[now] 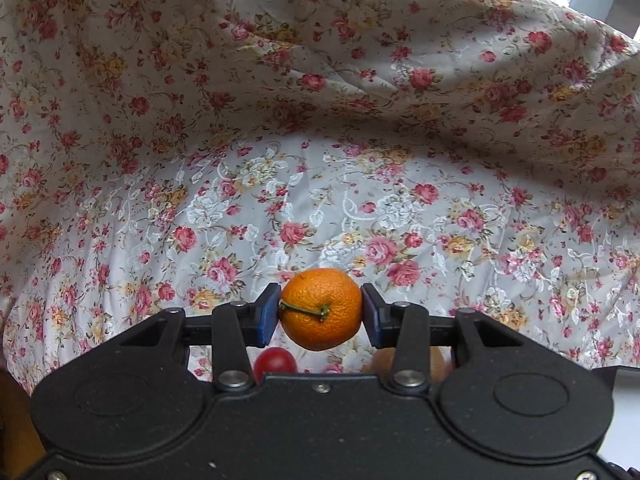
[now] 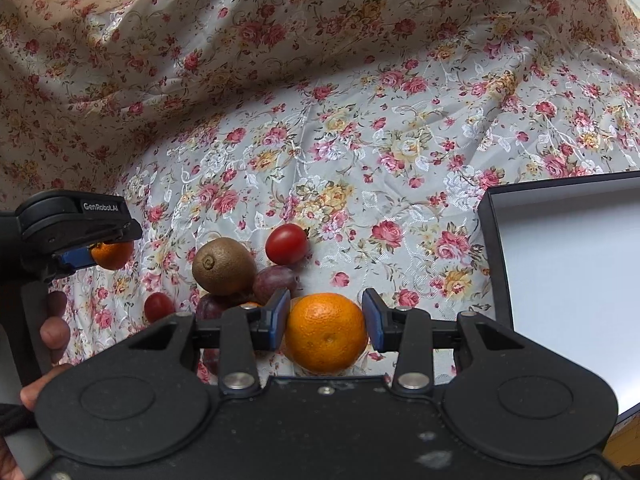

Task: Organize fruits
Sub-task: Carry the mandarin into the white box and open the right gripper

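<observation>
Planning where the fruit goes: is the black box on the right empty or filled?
Empty, as far as visible: the black box shows only bare white interior; its far right part is cut off.

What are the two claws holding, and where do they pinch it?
Each holds an orange. The left claw pinches a small stemmed orange on its two sides. The right claw pinches a bigger orange on its sides too.

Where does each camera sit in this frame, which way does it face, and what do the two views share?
Left wrist: on the left gripper, facing along its fingers at a clamped tangerine over floral cloth.
Right wrist: on the right gripper, facing an orange, kiwi, box; the person's left hand shows.
Shared: the tangerine, the left gripper and the cloth.
</observation>
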Demonstrator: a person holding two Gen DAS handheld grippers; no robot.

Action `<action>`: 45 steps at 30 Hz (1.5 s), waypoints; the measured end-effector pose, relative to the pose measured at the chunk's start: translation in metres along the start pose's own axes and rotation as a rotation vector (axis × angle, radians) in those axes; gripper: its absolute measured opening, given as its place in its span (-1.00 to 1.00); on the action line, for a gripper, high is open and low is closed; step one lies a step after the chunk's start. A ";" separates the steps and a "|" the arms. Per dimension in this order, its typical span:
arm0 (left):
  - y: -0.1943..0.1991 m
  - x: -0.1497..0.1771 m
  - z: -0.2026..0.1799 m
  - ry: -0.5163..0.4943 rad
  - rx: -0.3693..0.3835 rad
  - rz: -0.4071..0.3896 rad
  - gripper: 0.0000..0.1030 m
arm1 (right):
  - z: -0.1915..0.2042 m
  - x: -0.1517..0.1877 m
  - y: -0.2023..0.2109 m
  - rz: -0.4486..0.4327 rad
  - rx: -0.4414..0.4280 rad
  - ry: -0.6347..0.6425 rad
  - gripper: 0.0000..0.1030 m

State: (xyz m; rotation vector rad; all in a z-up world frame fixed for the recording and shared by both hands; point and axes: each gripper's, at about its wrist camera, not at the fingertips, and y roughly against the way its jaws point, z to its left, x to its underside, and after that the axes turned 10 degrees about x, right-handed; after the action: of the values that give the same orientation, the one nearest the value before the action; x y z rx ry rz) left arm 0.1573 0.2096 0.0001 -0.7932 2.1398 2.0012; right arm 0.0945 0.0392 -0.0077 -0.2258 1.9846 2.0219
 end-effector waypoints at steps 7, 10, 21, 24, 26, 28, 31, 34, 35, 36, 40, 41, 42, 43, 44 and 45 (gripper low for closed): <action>0.011 0.029 -0.068 -0.141 0.079 0.021 -0.02 | -0.049 0.001 0.010 -0.020 0.045 -0.090 -0.20; 0.012 0.042 -0.094 -0.184 0.109 0.042 -0.02 | -0.076 0.000 0.011 -0.016 0.082 -0.145 -0.19; 0.018 0.082 -0.171 -0.277 0.222 0.091 -0.02 | -0.182 0.000 0.017 0.012 0.162 -0.385 -0.19; 0.019 0.093 -0.188 -0.318 0.236 0.101 -0.02 | -0.204 0.002 0.018 0.013 0.190 -0.415 -0.19; 0.018 0.100 -0.198 -0.341 0.239 0.110 -0.02 | -0.215 0.004 0.019 0.017 0.209 -0.428 -0.19; 0.017 0.106 -0.206 -0.352 0.245 0.122 -0.02 | -0.227 0.007 0.019 0.024 0.225 -0.444 -0.19; 0.014 0.112 -0.217 -0.365 0.257 0.146 -0.02 | -0.240 0.010 0.018 0.031 0.241 -0.456 -0.19; 0.012 0.120 -0.228 -0.386 0.259 0.162 -0.02 | -0.250 0.013 0.017 0.029 0.257 -0.456 -0.19; 0.011 0.123 -0.231 -0.391 0.260 0.166 -0.02 | -0.253 0.014 0.017 0.027 0.262 -0.454 -0.19; 0.011 0.125 -0.235 -0.397 0.262 0.172 -0.02 | -0.256 0.015 0.018 0.026 0.265 -0.455 -0.19; 0.009 0.132 -0.248 -0.412 0.264 0.181 -0.02 | -0.268 0.017 0.020 0.024 0.273 -0.469 -0.19; 0.008 0.134 -0.252 -0.418 0.263 0.181 -0.02 | -0.270 0.018 0.020 0.024 0.275 -0.472 -0.19; 0.008 0.136 -0.255 -0.423 0.261 0.182 -0.02 | -0.273 0.018 0.021 0.025 0.278 -0.475 -0.19; 0.008 0.138 -0.257 -0.427 0.259 0.182 -0.02 | -0.276 0.019 0.021 0.024 0.283 -0.477 -0.19; 0.007 0.140 -0.260 -0.432 0.258 0.182 -0.02 | -0.278 0.020 0.022 0.023 0.287 -0.477 -0.19; 0.007 0.141 -0.262 -0.437 0.256 0.182 -0.02 | -0.281 0.021 0.022 0.023 0.292 -0.477 -0.19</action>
State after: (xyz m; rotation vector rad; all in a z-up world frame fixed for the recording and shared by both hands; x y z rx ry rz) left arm 0.1036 -0.0824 -0.0196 -0.1116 2.1909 1.7179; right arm 0.0412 -0.2382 -0.0029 0.3154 1.9313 1.5770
